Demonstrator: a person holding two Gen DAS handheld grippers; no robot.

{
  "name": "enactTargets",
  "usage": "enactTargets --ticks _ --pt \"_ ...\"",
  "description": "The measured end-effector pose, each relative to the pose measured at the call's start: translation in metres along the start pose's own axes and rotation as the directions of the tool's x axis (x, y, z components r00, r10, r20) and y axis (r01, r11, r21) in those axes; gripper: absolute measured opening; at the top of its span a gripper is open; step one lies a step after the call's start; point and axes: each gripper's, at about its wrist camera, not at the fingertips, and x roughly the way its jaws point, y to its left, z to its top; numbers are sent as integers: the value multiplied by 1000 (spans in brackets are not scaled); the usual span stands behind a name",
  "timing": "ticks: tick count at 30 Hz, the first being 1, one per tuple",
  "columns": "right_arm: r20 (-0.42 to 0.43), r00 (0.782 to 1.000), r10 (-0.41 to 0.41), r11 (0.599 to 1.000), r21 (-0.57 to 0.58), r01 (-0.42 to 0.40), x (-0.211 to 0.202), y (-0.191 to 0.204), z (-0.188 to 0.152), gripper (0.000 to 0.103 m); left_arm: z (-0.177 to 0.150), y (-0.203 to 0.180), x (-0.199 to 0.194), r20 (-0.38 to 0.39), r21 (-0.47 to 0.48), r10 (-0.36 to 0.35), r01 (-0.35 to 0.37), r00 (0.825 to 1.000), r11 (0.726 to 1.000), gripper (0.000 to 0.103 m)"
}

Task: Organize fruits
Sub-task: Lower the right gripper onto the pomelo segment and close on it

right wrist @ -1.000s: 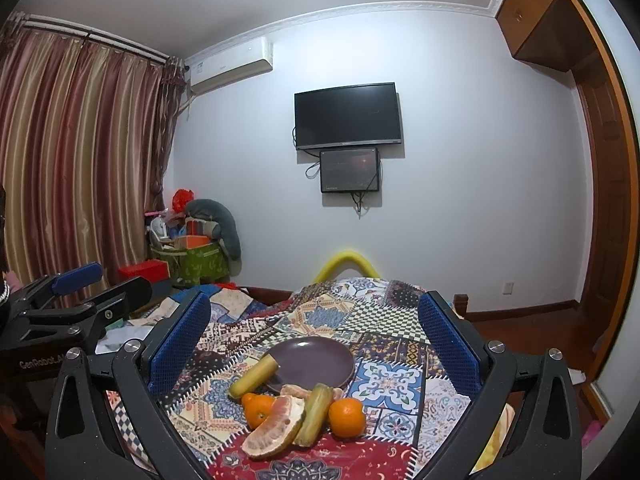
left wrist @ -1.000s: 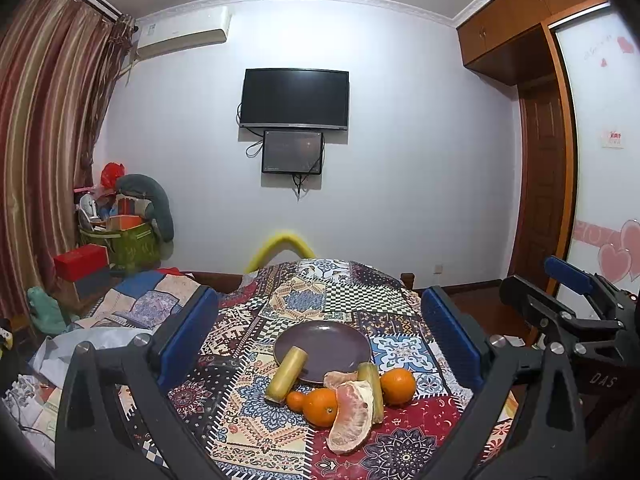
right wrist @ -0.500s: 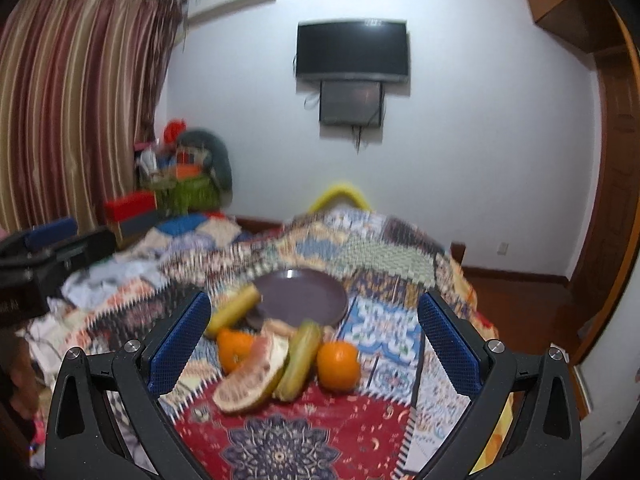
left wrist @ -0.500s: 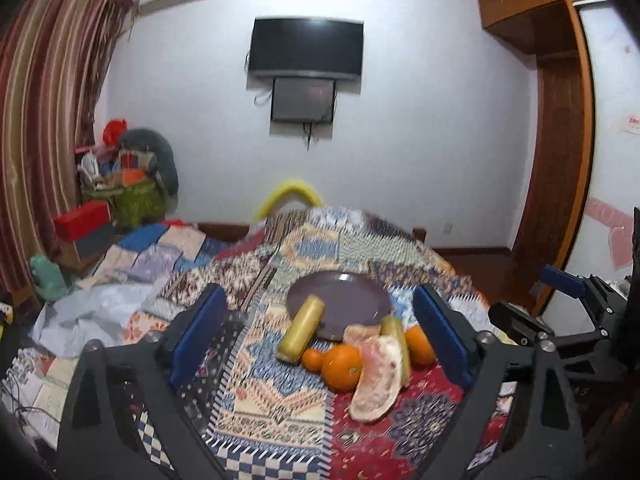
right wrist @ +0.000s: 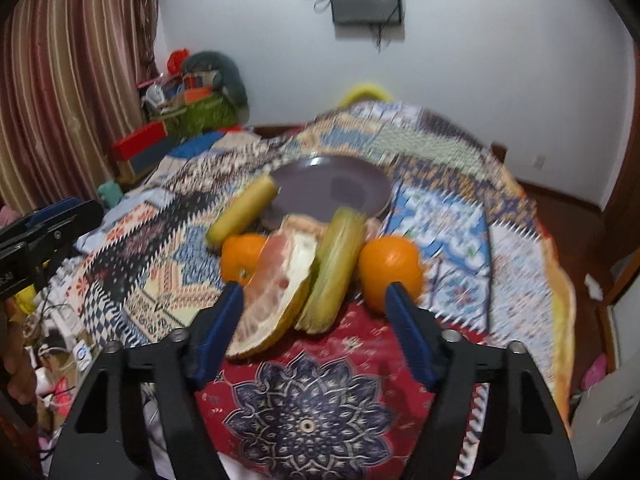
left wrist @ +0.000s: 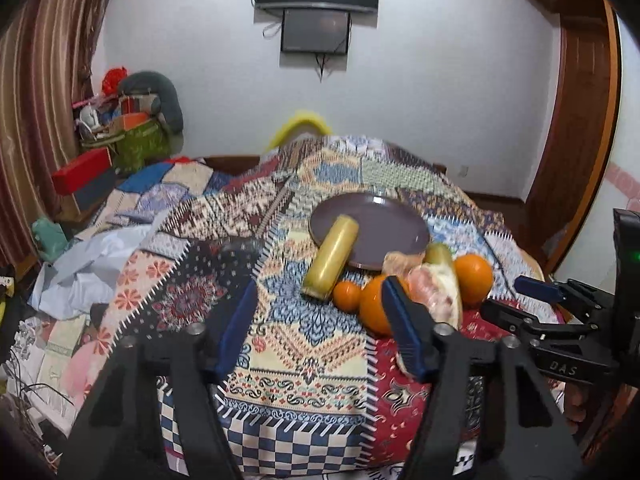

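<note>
Three oranges (right wrist: 390, 270), two pomelo pieces (right wrist: 276, 300) and two yellow-green sticks (right wrist: 334, 268) crowd mid-frame just below the plate (right wrist: 352, 184), one stick's tip on its rim. Bare quilt (left wrist: 304, 340) fills lower centre. Left tongs (left wrist: 320, 320) and right tongs (right wrist: 316, 320) are closing, empty, short of the fruit.

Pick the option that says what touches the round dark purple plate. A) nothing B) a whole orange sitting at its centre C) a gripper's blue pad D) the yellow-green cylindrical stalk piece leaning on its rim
D: the yellow-green cylindrical stalk piece rests with its far end over the near rim of the round dark purple plate; the plate's centre is bare.
</note>
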Motion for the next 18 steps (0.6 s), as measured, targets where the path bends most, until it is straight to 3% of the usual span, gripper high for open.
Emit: enactTargets --ticks 2,11,18 --pt "-32 999 28 1000 9 -27 10 2 -3 55 -4 2 8 -29 2 -6 6 1000 1000 55" --pt "-127 988 90 996 12 -89 39 13 -7 44 -22 12 35 -109 -18 -58 56 992 998 55" --pt "-140 988 64 998 -2 -65 49 22 -2 47 -34 21 44 -147 -51 -86 79 985 996 55"
